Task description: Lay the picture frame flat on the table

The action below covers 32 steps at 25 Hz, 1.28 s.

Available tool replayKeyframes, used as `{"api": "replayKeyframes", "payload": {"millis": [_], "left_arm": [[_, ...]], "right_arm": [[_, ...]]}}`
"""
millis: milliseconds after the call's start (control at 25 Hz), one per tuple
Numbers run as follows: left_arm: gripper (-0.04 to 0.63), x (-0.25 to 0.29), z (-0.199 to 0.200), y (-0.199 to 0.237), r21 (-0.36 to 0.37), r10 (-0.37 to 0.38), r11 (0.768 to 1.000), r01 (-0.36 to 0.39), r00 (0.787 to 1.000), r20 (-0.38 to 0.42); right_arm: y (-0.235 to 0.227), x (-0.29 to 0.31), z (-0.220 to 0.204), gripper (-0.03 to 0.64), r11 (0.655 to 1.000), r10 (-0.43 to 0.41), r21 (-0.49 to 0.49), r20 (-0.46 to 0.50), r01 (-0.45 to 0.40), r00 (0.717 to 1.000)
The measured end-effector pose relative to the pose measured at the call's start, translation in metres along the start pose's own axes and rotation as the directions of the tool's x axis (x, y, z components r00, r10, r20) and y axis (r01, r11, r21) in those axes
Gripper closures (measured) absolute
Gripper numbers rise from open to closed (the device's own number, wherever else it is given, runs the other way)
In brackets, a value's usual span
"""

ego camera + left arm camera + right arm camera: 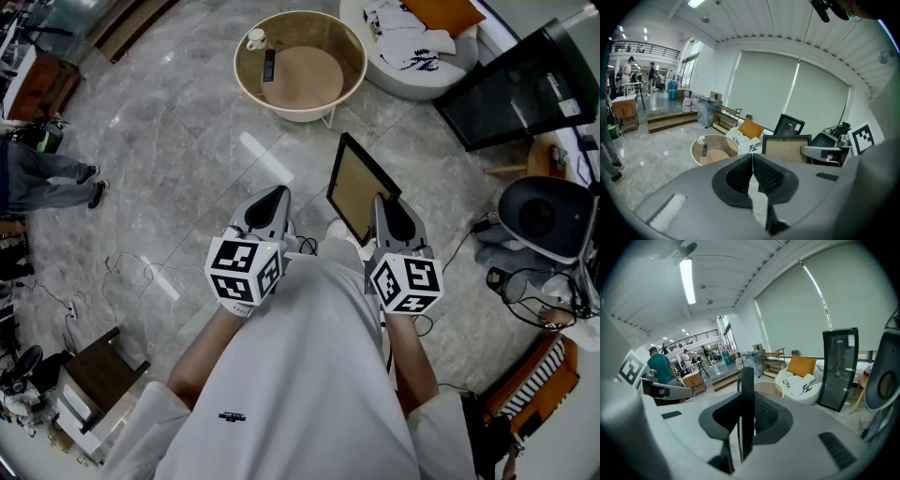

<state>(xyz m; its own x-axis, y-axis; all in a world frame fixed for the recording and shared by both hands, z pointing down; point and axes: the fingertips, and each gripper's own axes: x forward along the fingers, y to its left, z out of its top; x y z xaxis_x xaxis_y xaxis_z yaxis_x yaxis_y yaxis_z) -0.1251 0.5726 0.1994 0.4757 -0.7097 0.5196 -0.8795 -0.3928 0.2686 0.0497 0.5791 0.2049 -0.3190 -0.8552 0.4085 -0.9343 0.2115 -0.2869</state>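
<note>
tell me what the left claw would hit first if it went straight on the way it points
Probably the bare floor short of the round table: the left claw, shut and empty, aims slightly downward toward that table. Depth is hard to judge.

I count two grippers, my left gripper (pixel 275 194) and my right gripper (pixel 382 202), and one picture frame (pixel 356 186). There is one round table (pixel 351 45), bearing one cup (pixel 255 39) and one remote (pixel 269 64). I see one orange cushion (pixel 448 11).

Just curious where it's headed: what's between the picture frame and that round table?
Only bare grey floor, seen in the head view, between the picture frame and the round table.
</note>
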Motion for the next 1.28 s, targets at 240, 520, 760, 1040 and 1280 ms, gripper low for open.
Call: {"api": "replayKeyframes", "payload": {"millis": [240,520,760,1040,1280], "left_arm": [[0.588,0.009,0.002,-0.010,0.004,0.005,1.000,-0.005,1.000,0.000],[0.588,0.023,-0.007,-0.031,0.022,0.025,0.999,-0.024,0.999,-0.032],[0.588,0.045,-0.003,-0.052,0.043,0.037,0.998,-0.036,0.999,-0.026],[0.588,0.077,0.010,-0.056,0.067,0.015,0.998,-0.012,0.999,-0.046],[0.588,0.127,0.041,-0.030,0.060,-0.009,0.998,0.012,0.999,-0.050]], "right_arm": [[-0.012,0.001,0.002,0.561,1.000,0.012,0.003,-0.006,-0.012,1.000],[-0.039,-0.003,0.005,0.561,1.000,0.021,-0.003,0.005,-0.021,1.000],[-0.075,-0.001,0.005,0.561,0.999,0.032,0.004,0.012,-0.032,0.999],[-0.106,0.008,0.020,0.561,0.999,-0.013,0.037,0.033,0.012,0.999],[-0.117,0.062,0.036,0.561,0.996,-0.023,0.084,0.012,0.022,1.000]]}}
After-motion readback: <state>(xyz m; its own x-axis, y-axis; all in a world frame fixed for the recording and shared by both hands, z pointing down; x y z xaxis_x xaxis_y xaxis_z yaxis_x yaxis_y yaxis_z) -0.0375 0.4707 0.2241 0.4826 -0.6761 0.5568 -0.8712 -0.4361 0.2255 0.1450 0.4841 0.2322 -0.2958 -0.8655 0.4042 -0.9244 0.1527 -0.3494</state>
